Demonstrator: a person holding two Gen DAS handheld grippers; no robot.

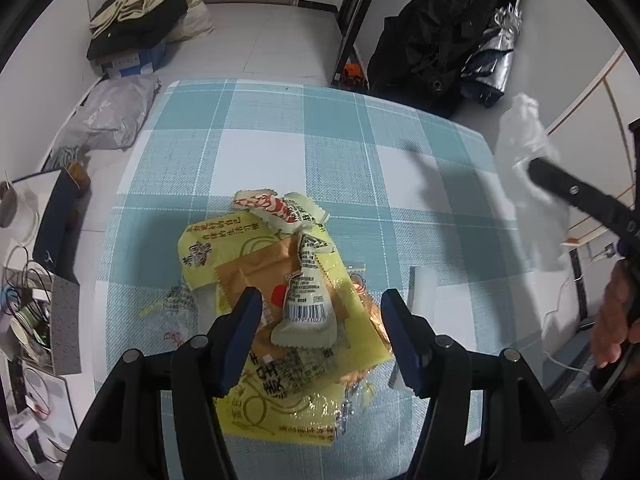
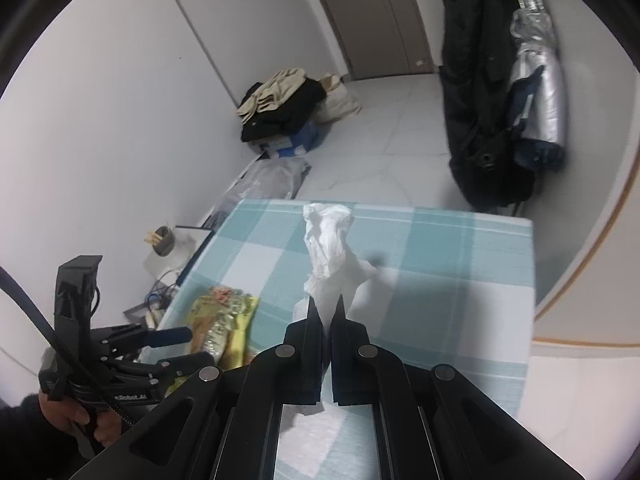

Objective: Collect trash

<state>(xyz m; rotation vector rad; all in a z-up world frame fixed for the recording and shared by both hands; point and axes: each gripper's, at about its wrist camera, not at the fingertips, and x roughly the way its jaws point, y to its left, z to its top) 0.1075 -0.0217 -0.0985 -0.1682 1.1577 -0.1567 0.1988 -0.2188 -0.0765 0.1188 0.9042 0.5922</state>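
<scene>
A pile of snack wrappers (image 1: 280, 280) lies on the blue-and-white checked tablecloth (image 1: 280, 140): a big yellow wrapper, an orange one, and small white sachets with barcodes. My left gripper (image 1: 320, 308) is open, its jaws either side of the pile, just above it. My right gripper (image 2: 325, 312) is shut on a crumpled white tissue (image 2: 328, 240) and holds it up above the table. The tissue (image 1: 524, 152) and the right gripper also show at the right of the left wrist view. The pile (image 2: 224, 320) shows at lower left in the right wrist view.
A small white paper scrap (image 1: 420, 284) lies right of the pile. Clothes on a blue box (image 1: 132, 36), a grey bag (image 1: 108, 112) and cables and boxes (image 1: 36, 300) lie on the floor left of the table. A black coat and umbrella (image 1: 448, 36) hang behind.
</scene>
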